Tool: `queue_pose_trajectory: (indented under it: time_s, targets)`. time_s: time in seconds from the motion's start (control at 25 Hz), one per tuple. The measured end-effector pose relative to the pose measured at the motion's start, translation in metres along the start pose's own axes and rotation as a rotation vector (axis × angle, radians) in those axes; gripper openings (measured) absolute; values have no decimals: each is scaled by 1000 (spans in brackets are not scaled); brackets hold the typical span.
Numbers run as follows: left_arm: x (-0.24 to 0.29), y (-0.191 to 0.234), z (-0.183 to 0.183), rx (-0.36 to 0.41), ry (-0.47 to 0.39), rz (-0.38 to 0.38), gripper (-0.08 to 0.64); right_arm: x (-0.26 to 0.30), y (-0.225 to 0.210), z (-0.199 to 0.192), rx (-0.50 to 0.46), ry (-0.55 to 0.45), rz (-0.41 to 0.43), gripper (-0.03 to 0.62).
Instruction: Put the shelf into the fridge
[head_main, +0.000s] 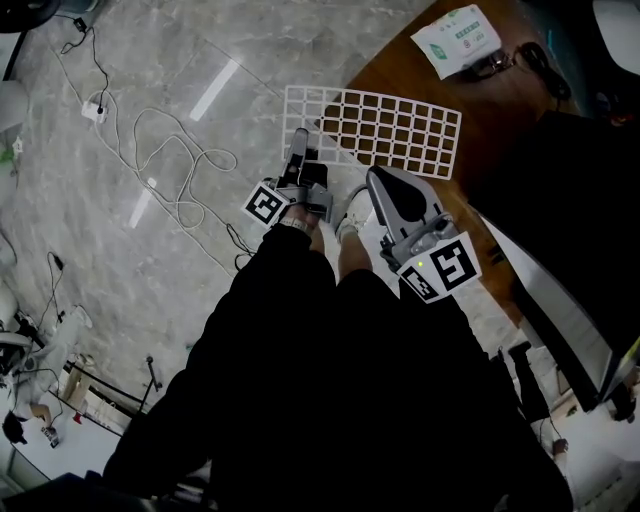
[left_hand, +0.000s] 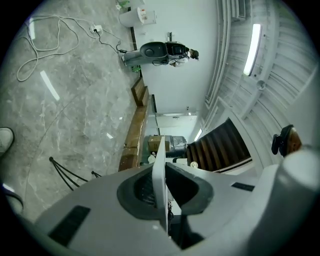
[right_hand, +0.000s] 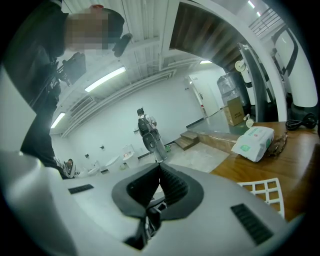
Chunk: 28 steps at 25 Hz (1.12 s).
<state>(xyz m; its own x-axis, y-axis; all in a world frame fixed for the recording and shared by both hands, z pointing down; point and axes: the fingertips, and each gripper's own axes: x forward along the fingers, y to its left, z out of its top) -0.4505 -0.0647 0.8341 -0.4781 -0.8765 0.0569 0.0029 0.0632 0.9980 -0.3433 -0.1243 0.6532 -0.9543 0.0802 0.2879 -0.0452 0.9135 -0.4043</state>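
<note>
A white wire-grid shelf (head_main: 380, 125) lies flat on the brown wooden table (head_main: 400, 70), its left end sticking out past the table edge over the floor. My left gripper (head_main: 298, 142) is at that overhanging near-left corner. In the left gripper view the shelf's thin white edge (left_hand: 159, 185) stands between the pads, and the left gripper (left_hand: 161, 172) is shut on it. My right gripper (head_main: 372, 180) hovers just in front of the shelf's near edge, shut with nothing in it. The right gripper view shows the right gripper (right_hand: 159, 167) shut and a corner of the shelf (right_hand: 265, 190) at the lower right.
A white and green pack of wipes (head_main: 457, 40) and dark cables (head_main: 540, 60) lie on the table's far side. White cords (head_main: 170, 170) and a power strip (head_main: 95, 110) trail over the grey marble floor. A large dark body with a white edge (head_main: 560, 300) stands at right.
</note>
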Motion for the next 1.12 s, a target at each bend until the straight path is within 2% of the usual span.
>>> queue_pose_trajectory:
  time_s: [0.24, 0.4, 0.56, 0.72, 0.84, 0.96, 1.12]
  targets:
    - [-1, -6, 1, -38, 1, -22, 31, -11, -7, -3, 23, 2, -23, 6]
    - [-4, -23, 0, -76, -9, -57, 32, -30, -15, -10, 85, 5, -53, 6]
    - [-9, -47, 4, -105, -32, -98, 35, -55, -27, -17, 210, -15, -109, 6]
    - [-15, -68, 19, -120, -60, -103, 38, -73, -35, -23, 333, -27, -153, 6]
    - [-23, -87, 32, -128, -78, -116, 38, -86, -42, -28, 473, -61, -180, 8]
    - [-29, -114, 48, -122, -104, -132, 38, -93, -51, -25, 611, -128, -182, 54]
    - [-45, -157, 67, -135, -149, -151, 40, -97, -49, -10, 713, -193, -160, 110]
